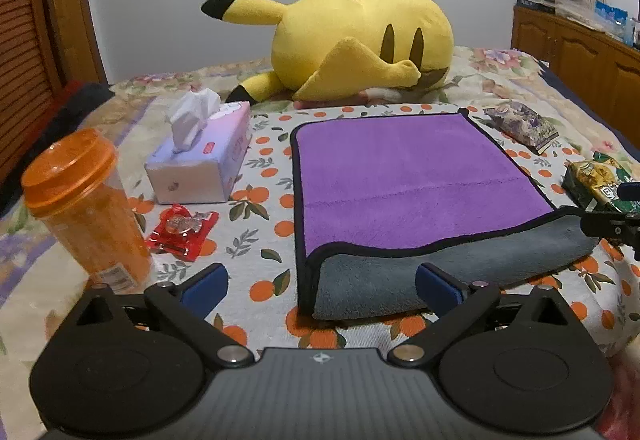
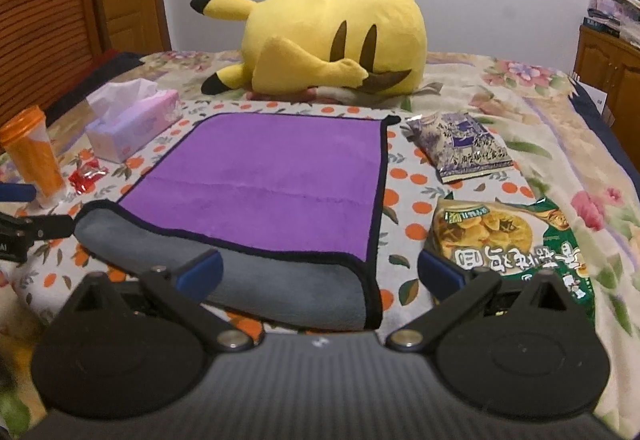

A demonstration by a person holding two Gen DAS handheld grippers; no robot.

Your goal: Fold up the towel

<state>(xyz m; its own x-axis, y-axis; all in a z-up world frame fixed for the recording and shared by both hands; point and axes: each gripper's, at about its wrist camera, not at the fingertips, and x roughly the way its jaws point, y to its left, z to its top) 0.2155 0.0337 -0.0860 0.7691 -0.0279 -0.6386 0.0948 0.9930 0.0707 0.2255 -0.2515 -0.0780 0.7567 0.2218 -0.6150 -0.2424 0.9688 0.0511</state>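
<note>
Towel: the purple towel (image 1: 416,179) lies flat on the bed (image 2: 560,111), its near edge rolled over to show the grey underside, likely the start of a fold.
Left hand-held gripper (image 1: 320,282): jaws wide apart, empty, straddling the near left corner.
Right hand-held gripper (image 2: 320,274): equally spread, empty, over the near right corner.
Tissue box (image 1: 204,159): one tissue pulled up.
Orange cup (image 1: 86,207): lidded, contents unclear.

Each gripper (image 1: 322,282) (image 2: 320,278) is black, with blue pads (image 1: 204,286), silver screws, ribbed grey body.
</note>
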